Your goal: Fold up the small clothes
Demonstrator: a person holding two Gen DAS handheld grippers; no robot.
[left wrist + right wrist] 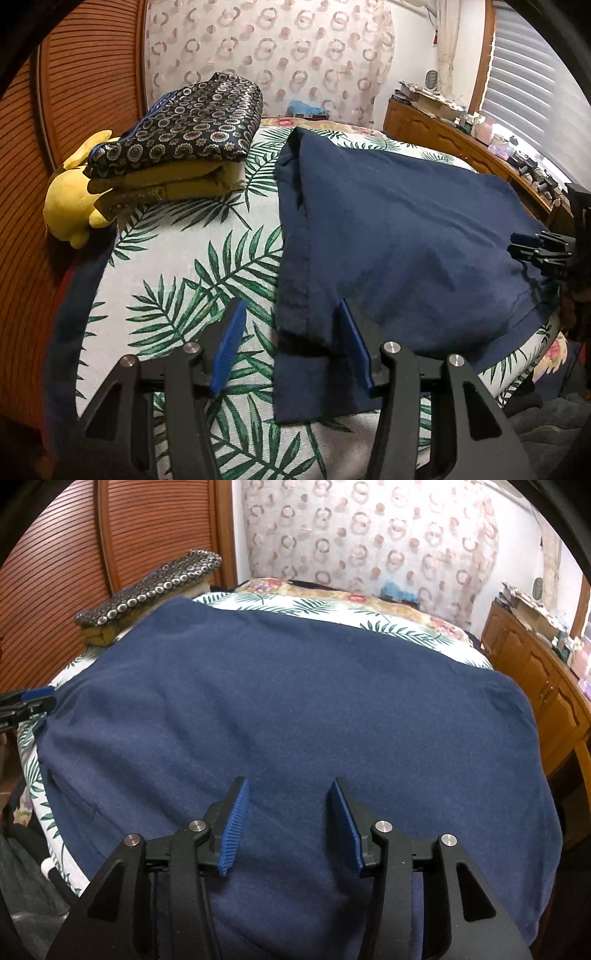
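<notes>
The navy blue cotton garment lies spread flat on the white bedspread printed with green palm leaves, covering the right and near part of the bed.

Left wrist view: the left gripper hangs over the garment's near left edge. Its jaws stand apart. The hemmed edge and a folded-under flap lie between the blue pads, but neither pad presses the cloth. This view alone shows the bare bedspread left of the garment and a yellow plush toy at the bed's far left edge. The toy sits just beside a folded stack topped by a dark patterned cloth with round motifs. The right gripper appears at the right margin, at the garment's right edge.

Right wrist view: the right gripper hangs over the middle of the garment's near portion. Its jaws are parted, with smooth cloth below and nothing pinched. This view shows the garment's full width and far edge. The left gripper's tips appear at the left margin.

Surroundings: a slatted wooden door stands far left, a circle-patterned curtain hangs beyond the bed, and a cluttered wooden cabinet stands to the right.
</notes>
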